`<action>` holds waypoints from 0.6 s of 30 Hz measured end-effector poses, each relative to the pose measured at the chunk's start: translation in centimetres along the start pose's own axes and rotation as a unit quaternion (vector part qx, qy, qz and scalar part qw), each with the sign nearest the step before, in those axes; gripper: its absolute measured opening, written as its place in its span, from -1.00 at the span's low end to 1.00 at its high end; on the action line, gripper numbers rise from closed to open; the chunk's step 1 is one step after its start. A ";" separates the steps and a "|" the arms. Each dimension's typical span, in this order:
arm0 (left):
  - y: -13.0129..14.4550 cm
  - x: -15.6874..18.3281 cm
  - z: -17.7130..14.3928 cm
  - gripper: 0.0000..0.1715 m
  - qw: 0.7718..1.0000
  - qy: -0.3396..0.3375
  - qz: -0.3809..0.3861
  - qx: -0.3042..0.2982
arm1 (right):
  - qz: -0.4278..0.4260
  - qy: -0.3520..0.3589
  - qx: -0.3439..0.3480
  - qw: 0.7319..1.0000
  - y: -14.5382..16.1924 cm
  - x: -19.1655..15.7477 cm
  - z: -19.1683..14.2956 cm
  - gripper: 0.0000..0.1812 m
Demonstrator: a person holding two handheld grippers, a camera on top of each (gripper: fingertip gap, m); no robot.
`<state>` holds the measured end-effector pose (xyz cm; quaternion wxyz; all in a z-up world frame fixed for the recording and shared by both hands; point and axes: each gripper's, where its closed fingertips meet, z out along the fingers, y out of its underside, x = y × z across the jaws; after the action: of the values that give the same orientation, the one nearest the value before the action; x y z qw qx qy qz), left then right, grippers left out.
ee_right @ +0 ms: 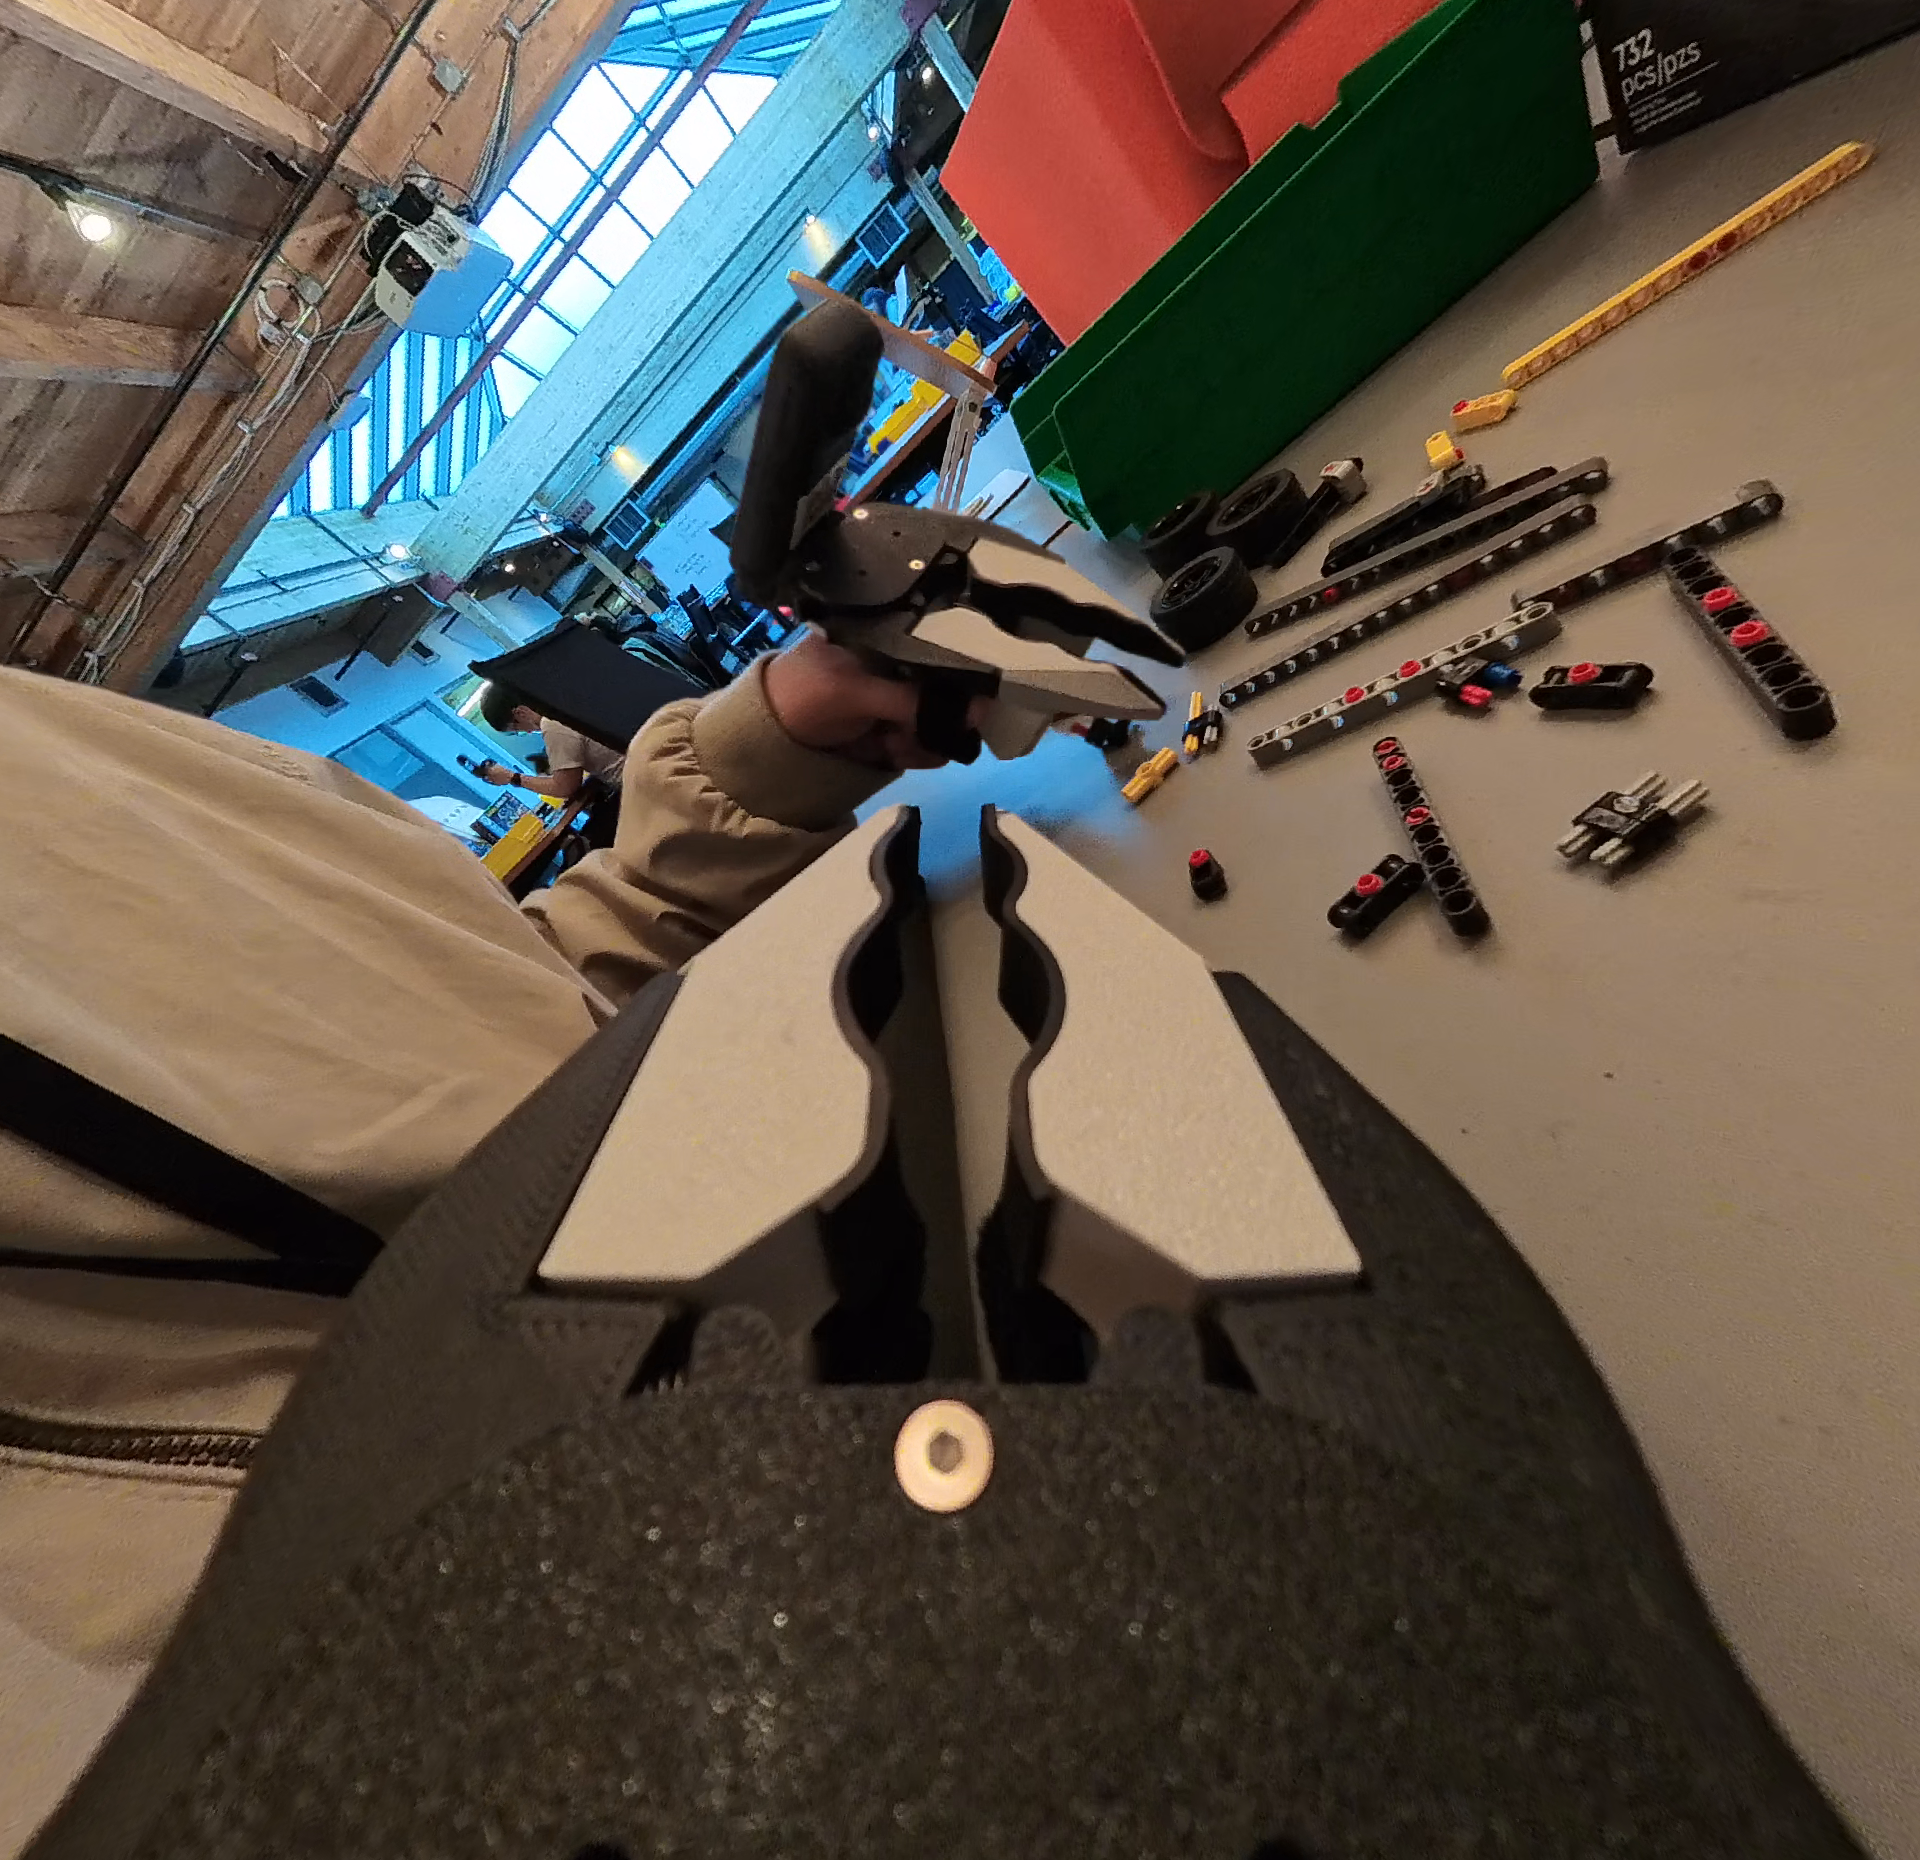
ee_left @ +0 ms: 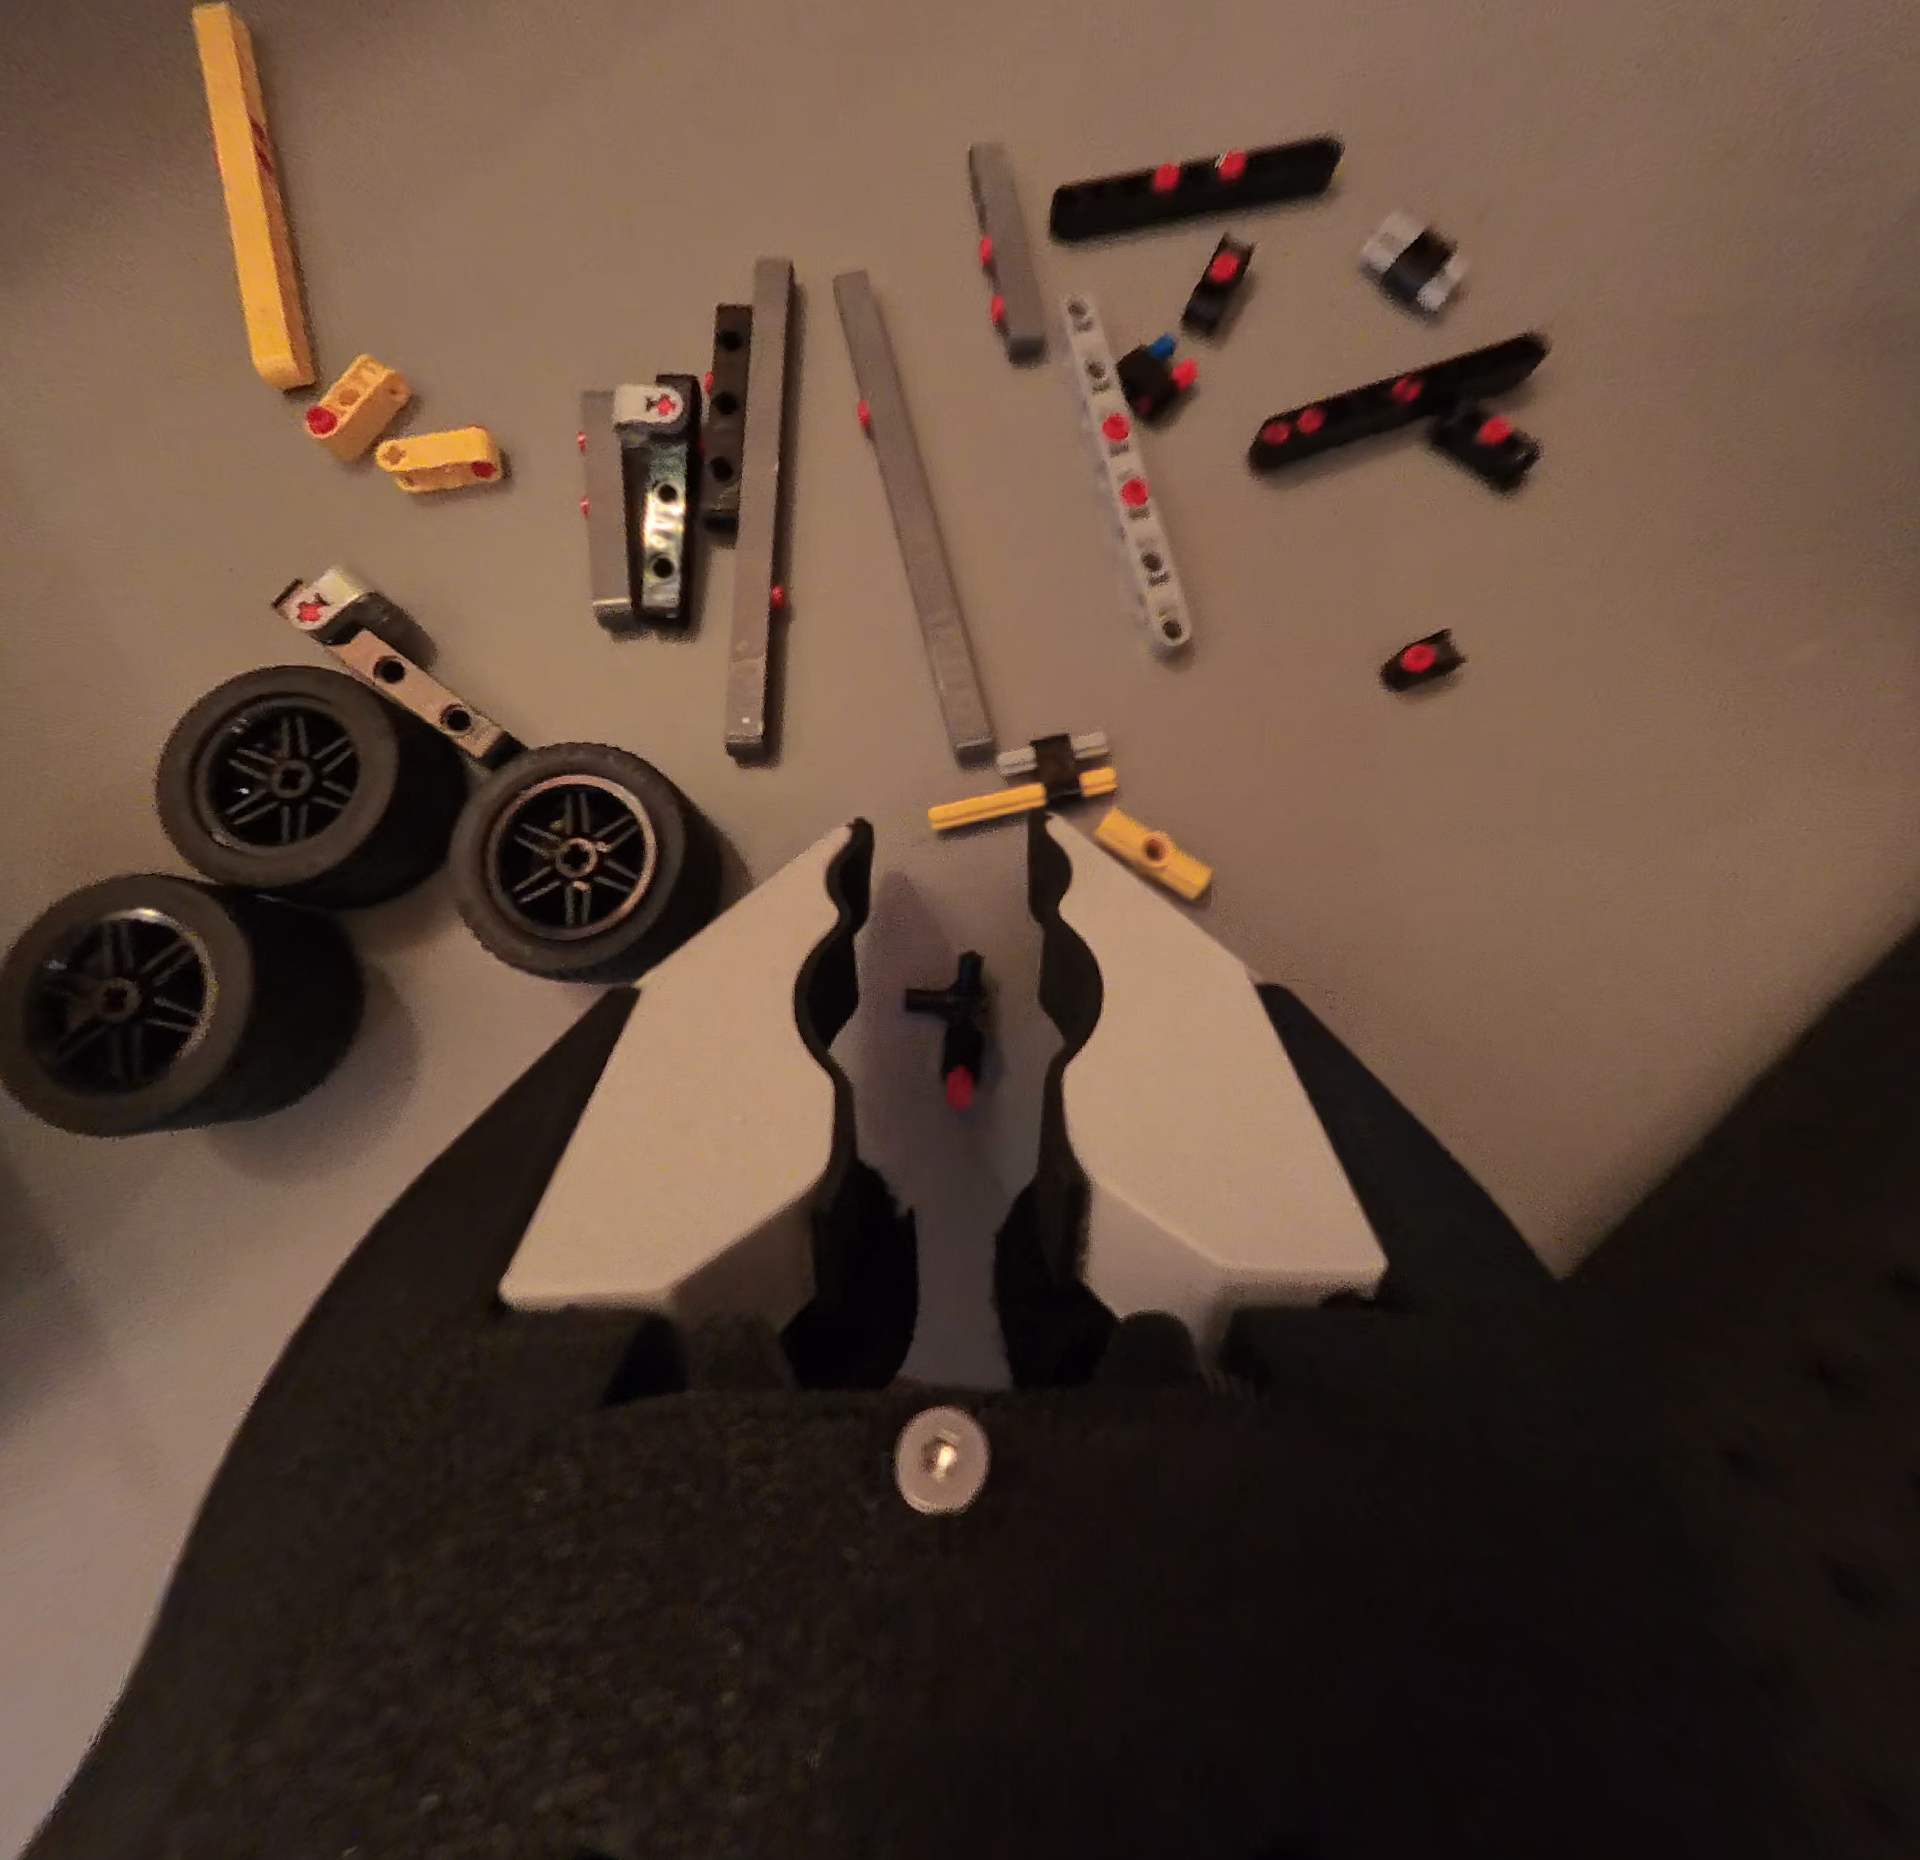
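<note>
My left gripper (ee_left: 948,842) is open and hangs over a grey table (ee_left: 1558,875), pointing down. A small black connector with a red pin (ee_left: 958,1026) lies on the table between its fingers, untouched. Just past the tips lie a yellow axle with a black and grey joiner (ee_left: 1023,790) and a short yellow piece (ee_left: 1153,854). In the right wrist view, a hand in a beige sleeve holds the left gripper (ee_right: 1166,683) above the same parts. My right gripper (ee_right: 948,825) is low over the table, slightly open and empty.
Three black wheels (ee_left: 301,782) lie at the left, with a long yellow beam (ee_left: 252,195) beyond them. Grey beams (ee_left: 914,522) and black beams with red pins (ee_left: 1397,402) are spread across the middle. A green bin (ee_right: 1299,304) holding orange sheets and a dark box (ee_right: 1714,23) stand behind. Spacing between my two grippers at the tips: around 20 centimeters. To reach the long yellow beam (ee_left: 252,195) in a straight line is about 20 centimeters for my left fingers, about 35 centimeters for my right.
</note>
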<state>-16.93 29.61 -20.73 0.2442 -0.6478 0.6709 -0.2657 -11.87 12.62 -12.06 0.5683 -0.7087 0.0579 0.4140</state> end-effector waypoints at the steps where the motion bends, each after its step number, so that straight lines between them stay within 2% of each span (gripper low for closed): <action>1: 0.1 -0.1 0.2 -0.65 1.000 0.002 0.012 -0.004 | 0.000 0.000 0.001 1.000 0.0 0.0 0.0 -0.88; 7: -0.7 0.5 0.6 -0.64 0.997 0.065 0.036 0.009 | 0.006 -0.004 -0.002 1.000 0.1 0.0 0.1 -0.87; 10: -0.2 1.5 0.8 -0.64 0.995 0.098 0.034 -0.003 | 0.006 -0.004 0.000 1.000 0.0 0.0 0.0 -0.87; 12: 0.3 1.8 1.0 -0.64 0.994 0.100 0.041 -0.008 | 0.008 -0.004 0.002 1.000 0.0 0.0 0.0 -0.87; 14: 0.6 2.4 0.8 -0.74 0.993 0.108 0.049 -0.009 | 0.011 -0.005 0.001 1.000 0.0 0.1 0.0 -0.87; 18: 0.6 2.2 0.9 -0.82 0.994 0.083 0.063 -0.006 | 0.011 -0.006 -0.004 1.000 0.1 0.0 0.1 -0.86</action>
<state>-16.87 27.37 -21.81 0.1996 -0.5810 0.7304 -0.2985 -11.99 12.68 -12.20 0.5614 -0.7078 0.0610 0.4245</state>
